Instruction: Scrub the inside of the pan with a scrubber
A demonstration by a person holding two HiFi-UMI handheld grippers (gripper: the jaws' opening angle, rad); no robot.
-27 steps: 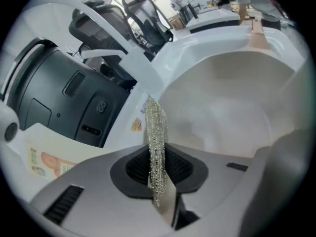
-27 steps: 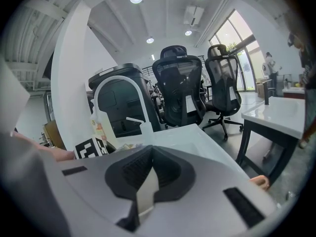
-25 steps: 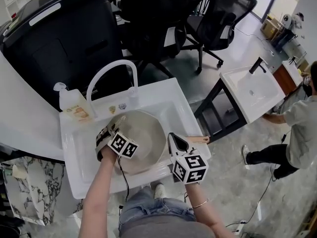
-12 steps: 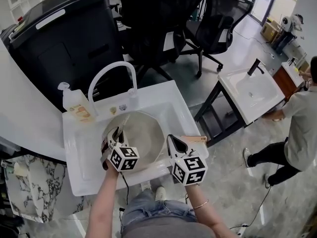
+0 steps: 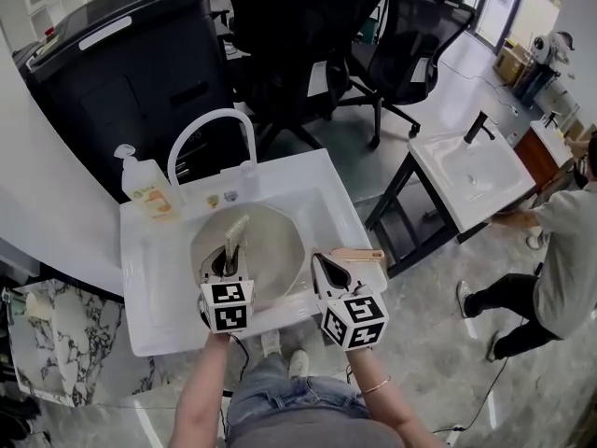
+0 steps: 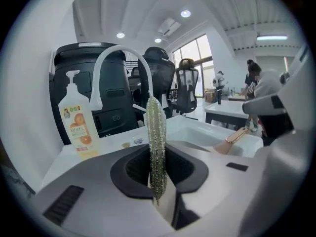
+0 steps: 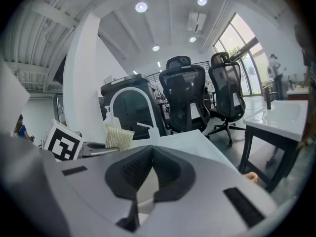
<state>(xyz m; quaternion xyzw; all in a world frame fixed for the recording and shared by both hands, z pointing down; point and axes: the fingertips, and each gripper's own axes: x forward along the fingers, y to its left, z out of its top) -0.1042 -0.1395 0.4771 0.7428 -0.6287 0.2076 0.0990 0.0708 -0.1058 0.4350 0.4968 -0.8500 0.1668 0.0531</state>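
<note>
- The white sink [image 5: 154,292] carries everything, and its arched faucet [image 5: 201,131] rises from the back edge.
- The pan [image 5: 275,250] sits in the basin and fills most of it, pale inside facing up. Its wooden-looking handle [image 5: 360,255] reaches over the sink's right edge.
- The left gripper [image 5: 227,261] hangs over the front-left part of the pan, its tongs pinching the scrubber.
- The right gripper [image 5: 328,271] is at the sink's front-right corner, just beside the handle but not on it. Its tongs are pressed together on nothing.
- A soap bottle [image 5: 145,196] stands at the back-left corner.
- The scrubber [image 5: 235,231] is a glittery pad gripped by 1 end, with most of its length sticking out past the jaws. No view shows whether it touches the pan.
- Risk: nothing steadies the pan, so scrubbing pressure could spin or slide it in the basin.
- Risk: the pad is held only at its end, so it may fold over or work loose under a hard push.
</note>
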